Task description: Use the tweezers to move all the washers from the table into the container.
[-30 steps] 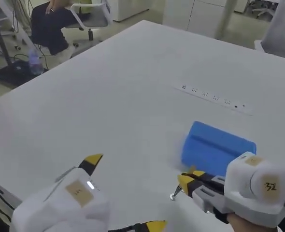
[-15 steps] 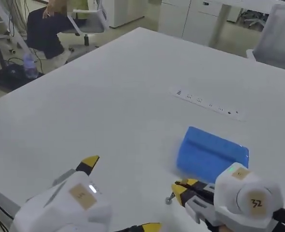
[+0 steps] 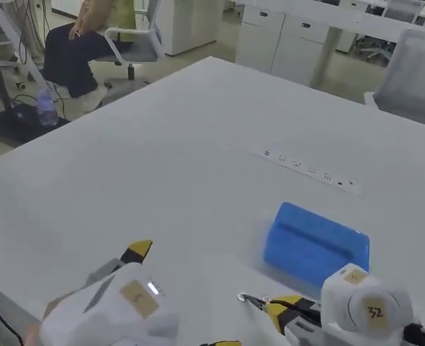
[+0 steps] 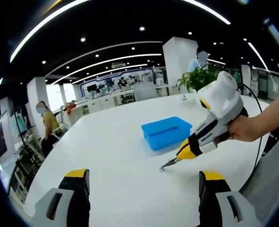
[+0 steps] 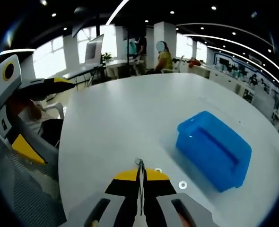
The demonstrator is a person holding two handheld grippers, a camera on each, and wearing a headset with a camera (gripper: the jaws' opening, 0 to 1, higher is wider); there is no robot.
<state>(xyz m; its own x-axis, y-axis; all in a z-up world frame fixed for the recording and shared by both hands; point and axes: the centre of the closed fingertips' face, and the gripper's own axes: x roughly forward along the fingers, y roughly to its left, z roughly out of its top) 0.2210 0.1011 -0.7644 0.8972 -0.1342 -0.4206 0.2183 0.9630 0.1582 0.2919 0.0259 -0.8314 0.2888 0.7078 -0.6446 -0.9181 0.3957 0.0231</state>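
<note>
The blue container (image 3: 315,245) sits open on the white table (image 3: 184,166). My right gripper (image 3: 281,308) is just in front of it, shut on thin metal tweezers (image 3: 250,300) whose tip points left, close to the tabletop. In the right gripper view the tweezers (image 5: 140,179) run up between the shut jaws, with two small washers (image 5: 182,185) (image 5: 157,170) lying on the table beside the tip and the container (image 5: 215,149) to the right. My left gripper (image 4: 143,174) is open and holds nothing, facing the right gripper (image 4: 186,150) and the container (image 4: 166,132).
A strip of power sockets (image 3: 306,171) is set into the table beyond the container. Office chairs (image 3: 137,32) and a seated person (image 3: 75,43) are off the far left corner. The table edge runs near my left gripper (image 3: 180,298).
The head camera has tilted, shifting the scene. The right gripper has drawn back slightly from the container, and more of the tweezers' tip shows. The left gripper stays open.
</note>
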